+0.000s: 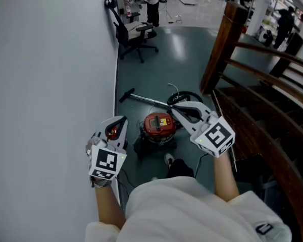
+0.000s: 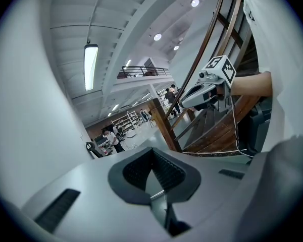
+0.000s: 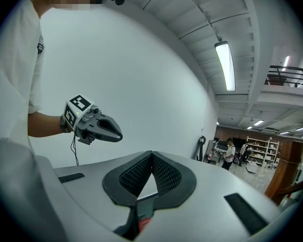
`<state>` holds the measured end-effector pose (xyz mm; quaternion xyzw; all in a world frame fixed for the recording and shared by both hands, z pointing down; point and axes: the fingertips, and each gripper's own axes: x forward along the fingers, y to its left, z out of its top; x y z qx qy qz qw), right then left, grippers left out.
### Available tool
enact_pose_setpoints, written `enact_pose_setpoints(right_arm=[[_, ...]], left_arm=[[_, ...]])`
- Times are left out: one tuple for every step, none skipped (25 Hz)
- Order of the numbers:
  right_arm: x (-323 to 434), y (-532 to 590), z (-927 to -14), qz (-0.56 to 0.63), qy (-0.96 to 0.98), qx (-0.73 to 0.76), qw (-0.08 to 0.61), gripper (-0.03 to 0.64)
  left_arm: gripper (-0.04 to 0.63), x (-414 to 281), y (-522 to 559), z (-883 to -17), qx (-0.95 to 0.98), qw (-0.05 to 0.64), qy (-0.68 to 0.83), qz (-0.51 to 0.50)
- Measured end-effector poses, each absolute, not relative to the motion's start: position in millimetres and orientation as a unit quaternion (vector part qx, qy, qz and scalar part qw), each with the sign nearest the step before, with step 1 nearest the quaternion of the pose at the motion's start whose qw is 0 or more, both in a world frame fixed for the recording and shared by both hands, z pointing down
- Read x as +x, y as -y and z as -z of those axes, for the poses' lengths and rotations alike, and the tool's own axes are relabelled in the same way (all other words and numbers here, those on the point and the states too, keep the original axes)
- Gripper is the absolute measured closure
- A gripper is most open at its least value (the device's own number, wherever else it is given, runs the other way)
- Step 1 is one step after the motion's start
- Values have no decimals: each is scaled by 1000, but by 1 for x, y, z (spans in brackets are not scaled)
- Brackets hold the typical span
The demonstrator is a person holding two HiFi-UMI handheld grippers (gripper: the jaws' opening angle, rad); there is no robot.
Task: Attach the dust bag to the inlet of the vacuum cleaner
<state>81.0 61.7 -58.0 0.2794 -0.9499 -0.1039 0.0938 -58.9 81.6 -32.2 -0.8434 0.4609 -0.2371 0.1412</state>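
Vacuum cleaner [image 1: 158, 125] down on the dark floor [image 1: 192, 49] near the white wall [image 1: 50, 84], far below two closed, empty grippers.

From the head view the red body is small and dim, and the right gripper [image 1: 174, 110] covers its right edge, so the inlet can't be made out. A dust bag can't be picked out for certain either: there's only a dark lump [image 1: 143, 146] against the body's near-left side, too murky to name. The hose [image 1: 188, 95] loops behind that gripper, partly cut off. The wand [image 1: 144, 99] gives the long axis, running from the body up and left in the picture toward the wall and ending in a dark head [image 1: 125, 95]. The left gripper [image 1: 122, 119] hangs beside the wall, and its own view shows jaws tip to tip with nothing between. The right gripper view tells the same story: jaws pressed together, empty.
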Motion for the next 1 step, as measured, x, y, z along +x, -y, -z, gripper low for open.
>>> enact_pose_setpoints(right_arm=[[80, -61, 58, 103, 950, 279, 94, 589]], left_arm=[[594, -58, -81, 32, -844, 142, -460, 238]])
